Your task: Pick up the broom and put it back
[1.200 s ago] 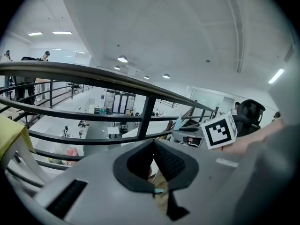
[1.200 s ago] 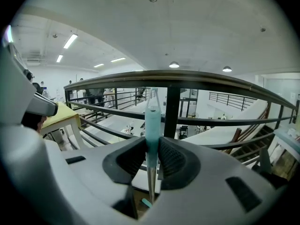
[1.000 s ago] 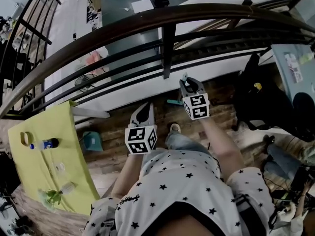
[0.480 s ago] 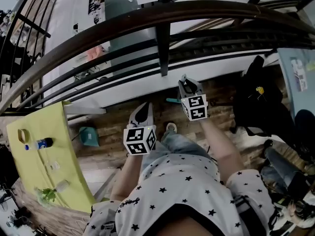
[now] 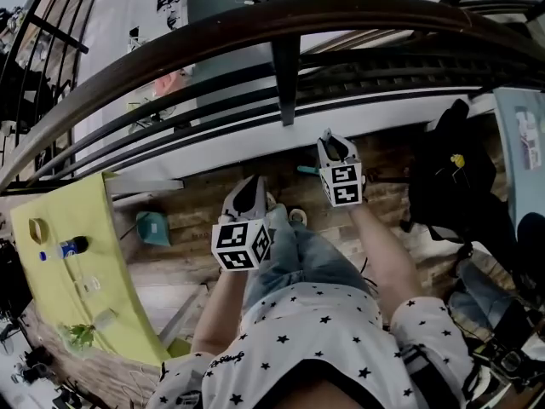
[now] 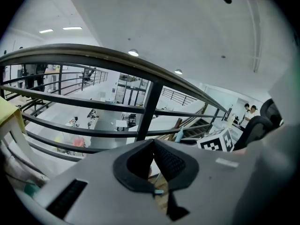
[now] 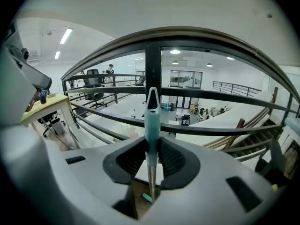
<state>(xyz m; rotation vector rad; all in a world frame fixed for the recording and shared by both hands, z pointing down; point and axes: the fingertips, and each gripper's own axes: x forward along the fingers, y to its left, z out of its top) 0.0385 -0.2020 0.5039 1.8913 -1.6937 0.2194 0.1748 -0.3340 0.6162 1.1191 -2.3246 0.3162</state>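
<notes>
1. The broom point(image 7: 151, 118) is not at the left side. There we see only a yellow-green tabletop point(image 5: 60, 288) with a small bottle point(image 5: 66, 249) on it.
2. Next is the left gripper point(image 6: 153, 145), above the wooden floor point(image 5: 187, 220). Its fingers point(image 6: 171, 163) meet at the tips and hold nothing.
3. To the right of it, the right gripper point(image 7: 151, 146) has the broom. Its fingers point(image 7: 173, 161) press on both sides of the teal sleeve, and the bare metal shaft goes down from there towards the floor. The broom stands nearly upright, close in front of the dark railing point(image 5: 285, 75).
4. We judge the broom to be light and stiff, but long, so its low end may swing when it is carried. The teal sleeve seems the good place to hold. The smooth metal below it would probably slip between the fingers.
</notes>
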